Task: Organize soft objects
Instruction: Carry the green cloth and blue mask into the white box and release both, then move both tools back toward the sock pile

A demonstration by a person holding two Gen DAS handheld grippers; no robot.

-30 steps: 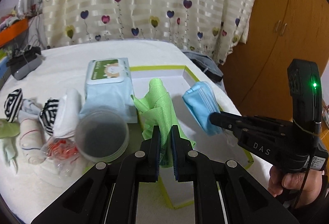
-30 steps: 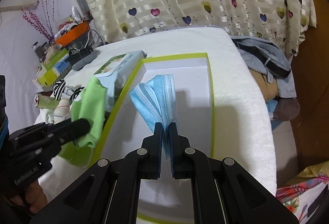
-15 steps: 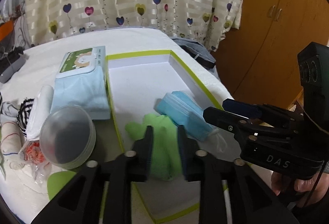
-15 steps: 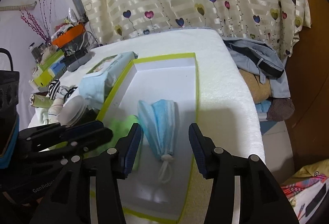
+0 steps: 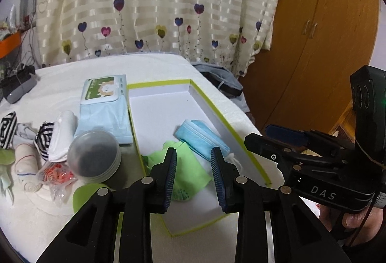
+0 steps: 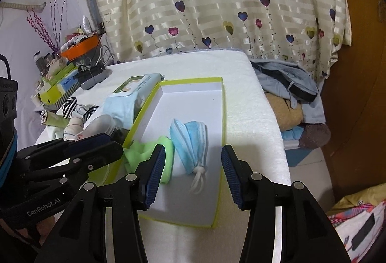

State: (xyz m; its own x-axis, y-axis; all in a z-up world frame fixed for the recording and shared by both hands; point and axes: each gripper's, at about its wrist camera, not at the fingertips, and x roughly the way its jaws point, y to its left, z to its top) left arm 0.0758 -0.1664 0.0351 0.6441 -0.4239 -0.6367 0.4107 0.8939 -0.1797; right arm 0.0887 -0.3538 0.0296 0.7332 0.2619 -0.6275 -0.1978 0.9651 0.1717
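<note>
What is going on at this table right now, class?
A person holds a gripper in each hand above a white box with a green rim. Both the left gripper and the right gripper are open and hold nothing. A green cloth and a stack of blue face masks lie side by side inside the box. Socks, a wipes pack and a round container wait outside it.

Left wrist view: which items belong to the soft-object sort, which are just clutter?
Job:
green cloth
blue face masks
green-rimmed box
rolled socks
white rolled cloth

Clutter:
wipes pack
round plastic container
clothes pile
</note>
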